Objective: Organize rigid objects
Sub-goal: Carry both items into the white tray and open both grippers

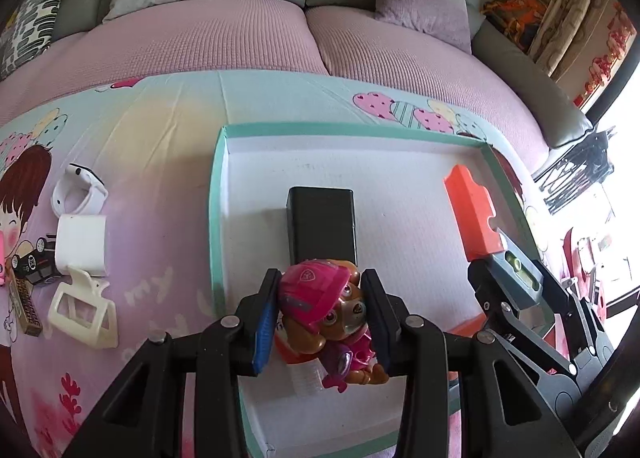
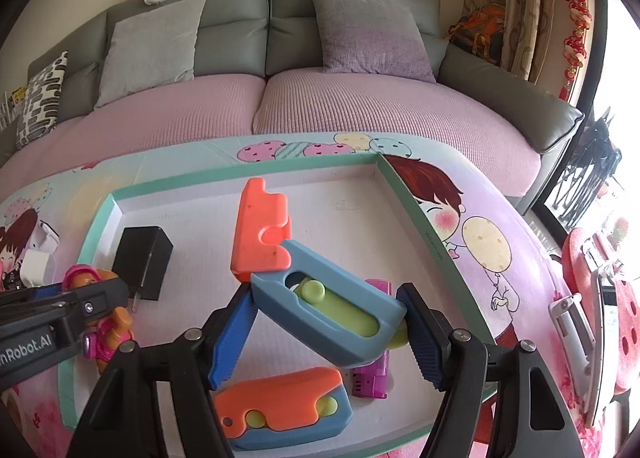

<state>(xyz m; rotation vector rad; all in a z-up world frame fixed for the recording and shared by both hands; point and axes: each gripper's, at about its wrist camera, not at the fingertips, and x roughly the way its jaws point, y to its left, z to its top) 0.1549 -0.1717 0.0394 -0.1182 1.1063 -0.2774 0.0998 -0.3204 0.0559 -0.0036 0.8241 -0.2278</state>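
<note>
— So, what has the left gripper (image 1: 322, 316) got?

— A pup figurine (image 1: 326, 312) in a pink helmet, pinched between its fingers (image 1: 266, 322) above the near end of the white tray (image 1: 218, 194). It lies tipped over, its helmet toward ten o'clock and its feet toward five.

— And the right gripper (image 2: 326, 332)?

— Its fingers (image 2: 230, 342) are clamped on the blue handle of a toy folding knife (image 2: 320, 294). The knife's long axis runs from four o'clock up to eleven — the orange blade points to the far side of the tray, the handle's butt sits against the right finger.

— Anything already in the tray?

— A black charger block (image 2: 142, 260) at nine o'clock of the knife, prongs toward the camera. A second orange-and-blue toy knife (image 2: 280, 410) lies folded at six o'clock, its long axis roughly three to nine. A purple lighter (image 2: 374, 372) sits partly hidden under the held handle.

— Outside it?

— On the cartoon-print bench cloth (image 1: 160, 146), at nine o'clock of the tray: a white smartwatch (image 1: 78, 192), a white box (image 1: 82, 244) and a cream hair clip (image 1: 82, 310).
</note>
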